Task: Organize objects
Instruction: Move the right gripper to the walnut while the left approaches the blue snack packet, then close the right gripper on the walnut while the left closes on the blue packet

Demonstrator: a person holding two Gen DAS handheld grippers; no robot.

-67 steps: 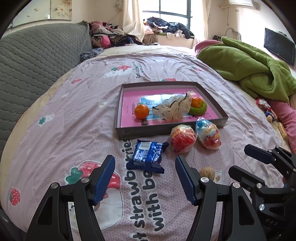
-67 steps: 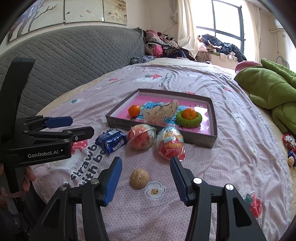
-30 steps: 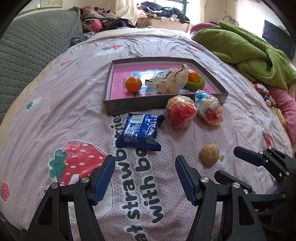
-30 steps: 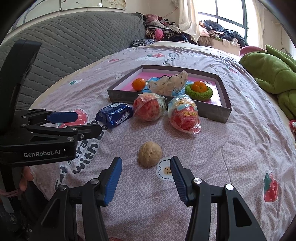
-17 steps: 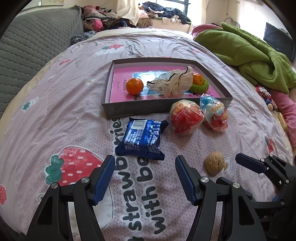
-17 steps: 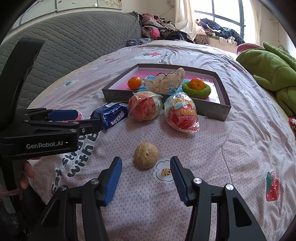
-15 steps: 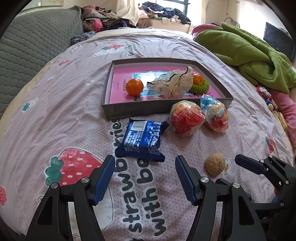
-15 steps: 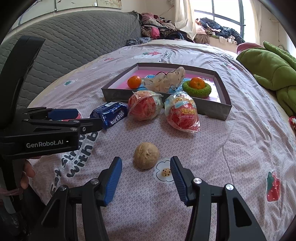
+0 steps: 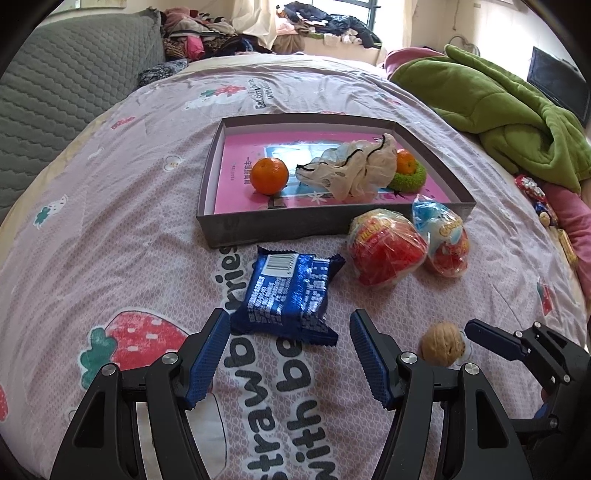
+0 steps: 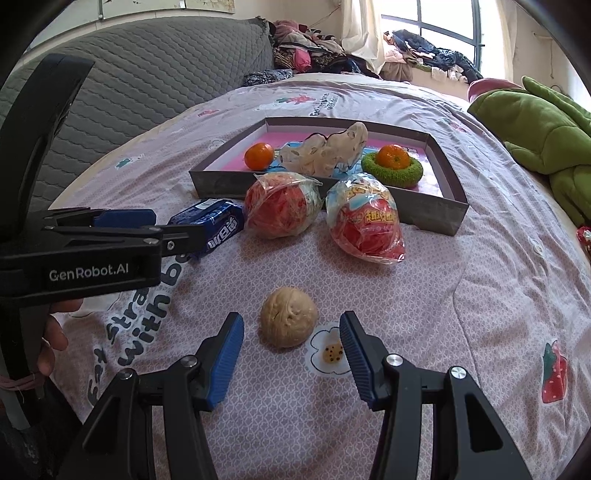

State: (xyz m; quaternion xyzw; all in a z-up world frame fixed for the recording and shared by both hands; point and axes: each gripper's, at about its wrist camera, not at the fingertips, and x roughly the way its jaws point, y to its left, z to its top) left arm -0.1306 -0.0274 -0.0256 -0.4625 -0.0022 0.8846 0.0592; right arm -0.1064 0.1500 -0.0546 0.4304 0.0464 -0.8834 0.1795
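A blue biscuit packet (image 9: 290,293) lies on the bedsheet just ahead of my open left gripper (image 9: 288,354); its near edge reaches between the fingertips without touching them. A walnut (image 10: 289,322) sits just ahead of my open right gripper (image 10: 291,349), apart from the pads. Two egg-shaped sweets in clear wrap, one red (image 9: 384,251) and one blue-topped (image 9: 443,238), rest against the front wall of a grey box lid (image 9: 280,227). Inside the lid lie an orange (image 9: 269,175), a crumpled white cloth (image 9: 351,171) and a second orange (image 9: 406,161) on a green ring.
A green blanket (image 9: 506,107) is heaped at the right of the bed. A grey quilted headboard (image 9: 59,96) runs along the left. Clothes (image 9: 332,22) are piled by the window. Small toys (image 9: 539,199) lie at the right edge. A hand (image 10: 55,332) holds the left gripper.
My left gripper has advanced toward the blue packet, which now lies closer to its fingertips. The right gripper has edged a little nearer the walnut. Both stay open.
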